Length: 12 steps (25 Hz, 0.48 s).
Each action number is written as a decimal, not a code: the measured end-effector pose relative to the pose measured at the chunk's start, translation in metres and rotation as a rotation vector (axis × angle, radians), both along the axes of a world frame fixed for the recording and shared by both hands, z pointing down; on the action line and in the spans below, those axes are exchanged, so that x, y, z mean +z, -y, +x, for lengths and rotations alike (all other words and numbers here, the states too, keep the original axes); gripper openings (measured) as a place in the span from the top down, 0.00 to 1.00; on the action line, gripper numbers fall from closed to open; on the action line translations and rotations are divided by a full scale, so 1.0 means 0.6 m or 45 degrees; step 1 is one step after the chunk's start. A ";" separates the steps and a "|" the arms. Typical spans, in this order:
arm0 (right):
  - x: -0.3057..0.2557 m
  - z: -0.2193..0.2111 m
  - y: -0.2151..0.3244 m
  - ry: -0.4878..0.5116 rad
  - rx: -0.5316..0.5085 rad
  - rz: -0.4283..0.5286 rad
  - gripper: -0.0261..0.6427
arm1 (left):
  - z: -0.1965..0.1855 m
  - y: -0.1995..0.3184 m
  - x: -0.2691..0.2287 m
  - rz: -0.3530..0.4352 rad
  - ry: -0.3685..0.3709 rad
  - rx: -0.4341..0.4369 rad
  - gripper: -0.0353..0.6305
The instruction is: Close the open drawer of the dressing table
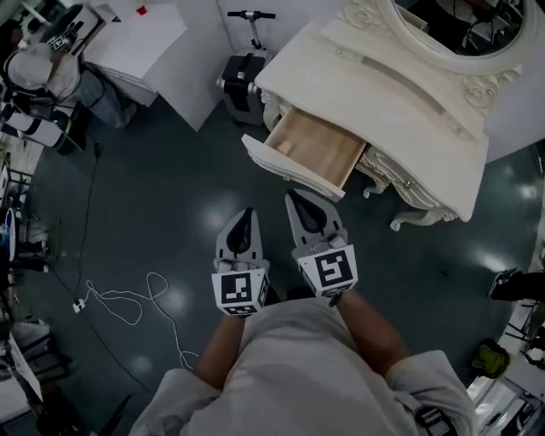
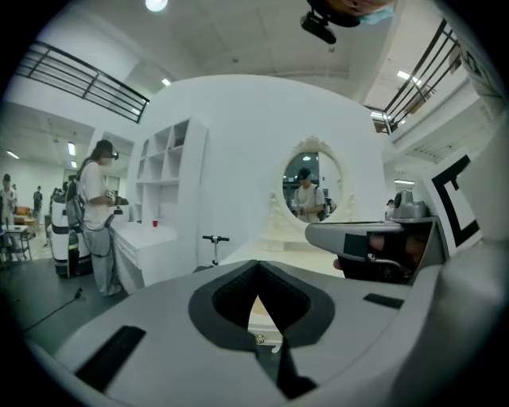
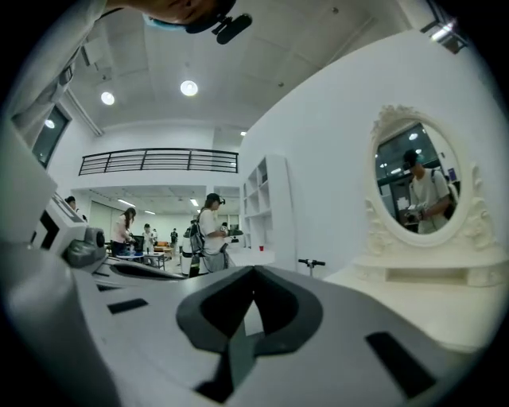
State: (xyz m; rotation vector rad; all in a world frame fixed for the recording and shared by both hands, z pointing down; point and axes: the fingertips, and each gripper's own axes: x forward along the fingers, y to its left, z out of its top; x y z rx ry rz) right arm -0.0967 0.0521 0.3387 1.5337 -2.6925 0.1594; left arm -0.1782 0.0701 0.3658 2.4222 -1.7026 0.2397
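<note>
Drawer (image 1: 311, 153), just one, stands pulled out of the cream dressing table (image 1: 383, 94), its inside pale wood. Two tools point at it, near but apart: left tool (image 1: 248, 215) and right tool (image 1: 295, 200), each closed tight on nothing. One white cable (image 1: 128, 302) lies on the dark glossy floor (image 1: 170, 204). The picture's top edge cuts off the mirror (image 1: 460, 25).
</note>
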 end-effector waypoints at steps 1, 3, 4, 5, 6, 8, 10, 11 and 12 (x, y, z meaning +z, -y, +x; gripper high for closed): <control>0.010 -0.004 0.018 -0.013 0.033 -0.013 0.94 | -0.004 0.024 0.006 -0.003 -0.002 0.037 0.94; 0.026 -0.011 0.059 -0.037 0.114 -0.032 0.94 | -0.012 0.074 0.018 -0.006 -0.001 0.128 0.94; 0.032 -0.014 0.079 -0.048 0.163 -0.042 0.94 | -0.017 0.098 0.024 -0.008 -0.001 0.180 0.94; 0.038 -0.016 0.099 -0.053 0.217 -0.057 0.94 | -0.023 0.120 0.029 -0.011 0.003 0.234 0.94; 0.044 -0.018 0.117 -0.053 0.273 -0.078 0.94 | -0.031 0.141 0.034 -0.017 0.009 0.288 0.94; 0.048 -0.024 0.143 -0.040 0.384 -0.121 0.94 | -0.051 0.178 0.036 -0.032 0.026 0.395 0.94; 0.041 -0.030 0.163 -0.036 0.479 -0.140 0.94 | -0.072 0.210 0.032 -0.041 0.030 0.495 0.94; 0.038 -0.031 0.172 -0.041 0.519 -0.146 0.94 | -0.081 0.228 0.031 -0.041 0.031 0.540 0.94; 0.038 -0.030 0.180 -0.047 0.550 -0.159 0.94 | -0.088 0.245 0.030 -0.038 0.034 0.584 0.94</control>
